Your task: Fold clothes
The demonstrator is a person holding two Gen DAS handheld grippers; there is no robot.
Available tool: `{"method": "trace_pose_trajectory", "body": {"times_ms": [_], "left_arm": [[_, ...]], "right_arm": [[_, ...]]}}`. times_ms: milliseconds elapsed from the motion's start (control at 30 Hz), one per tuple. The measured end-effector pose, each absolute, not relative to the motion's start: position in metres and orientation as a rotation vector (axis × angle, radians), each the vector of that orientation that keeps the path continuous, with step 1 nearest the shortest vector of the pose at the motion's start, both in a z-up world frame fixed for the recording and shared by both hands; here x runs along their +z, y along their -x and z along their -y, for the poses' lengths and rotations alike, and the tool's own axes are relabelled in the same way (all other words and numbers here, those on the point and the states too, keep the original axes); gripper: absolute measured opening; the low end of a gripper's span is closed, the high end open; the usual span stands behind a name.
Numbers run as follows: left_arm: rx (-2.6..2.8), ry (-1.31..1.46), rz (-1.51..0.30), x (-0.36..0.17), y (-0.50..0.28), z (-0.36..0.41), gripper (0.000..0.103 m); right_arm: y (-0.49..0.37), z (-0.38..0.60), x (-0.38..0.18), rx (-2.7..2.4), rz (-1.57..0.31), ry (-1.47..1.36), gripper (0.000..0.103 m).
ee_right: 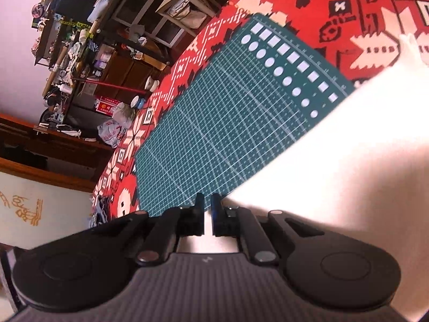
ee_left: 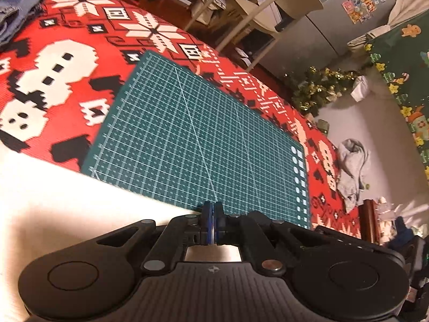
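Note:
A white garment (ee_left: 53, 201) lies over the near part of a green cutting mat (ee_left: 187, 134) on a table with a red patterned cloth (ee_left: 32, 29). My left gripper (ee_left: 213, 206) sits at the garment's far edge. Its blue pads are pressed together with a thin sliver of white fabric between them. In the right wrist view the same white garment (ee_right: 335, 174) covers the mat (ee_right: 228, 120) from the right. My right gripper (ee_right: 207, 201) is at its edge, with the jaws nearly together and white fabric filling the narrow gap.
Denim clothing (ee_left: 10, 16) lies at the table's far left, and a dark pile (ee_right: 103, 206) lies at its edge. Beyond the table I see a grey garment (ee_left: 351, 166) on the floor, a chair (ee_left: 268, 8), a fridge (ee_left: 348, 13), a small decorated tree (ee_left: 316, 88) and cluttered shelves (ee_right: 80, 53).

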State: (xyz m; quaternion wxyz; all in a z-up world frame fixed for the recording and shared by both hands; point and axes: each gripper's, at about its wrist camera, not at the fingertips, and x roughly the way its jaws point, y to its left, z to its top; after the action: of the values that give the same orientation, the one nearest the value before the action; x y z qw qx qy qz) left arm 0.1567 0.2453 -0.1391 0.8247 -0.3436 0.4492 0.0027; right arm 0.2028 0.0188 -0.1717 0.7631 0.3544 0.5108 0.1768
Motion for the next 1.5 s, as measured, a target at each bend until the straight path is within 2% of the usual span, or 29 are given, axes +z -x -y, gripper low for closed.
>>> {"method": "trace_pose_trajectory", "body": {"times_ms": [867, 1067, 1133, 1167, 1300, 1500], "left_arm": [[0.289, 0.600, -0.915, -0.121, -0.113, -0.328, 0.002], [0.356, 0.557, -0.914, -0.104, -0.097, -0.349, 0.002], [0.364, 0.539, -0.930, -0.098, -0.088, -0.354, 0.002], [0.371, 0.528, -0.939, -0.096, -0.084, -0.355, 0.005], [0.381, 0.520, -0.964, -0.094, -0.068, -0.356, 0.005], [0.349, 0.590, -0.947, -0.088, -0.060, -0.360, 0.005]], "right_arm": [[-0.209, 0.118, -0.152, 0.035, -0.965, -0.809, 0.006], [-0.210, 0.146, -0.143, 0.006, -0.942, -0.846, 0.006], [-0.205, 0.148, -0.134, 0.001, -0.941, -0.807, 0.011], [-0.202, 0.148, -0.130, -0.002, -0.945, -0.784, 0.011], [-0.184, 0.149, -0.116, 0.004, -0.971, -0.707, 0.014], [-0.164, 0.154, -0.101, 0.003, -0.956, -0.716, 0.022]]}}
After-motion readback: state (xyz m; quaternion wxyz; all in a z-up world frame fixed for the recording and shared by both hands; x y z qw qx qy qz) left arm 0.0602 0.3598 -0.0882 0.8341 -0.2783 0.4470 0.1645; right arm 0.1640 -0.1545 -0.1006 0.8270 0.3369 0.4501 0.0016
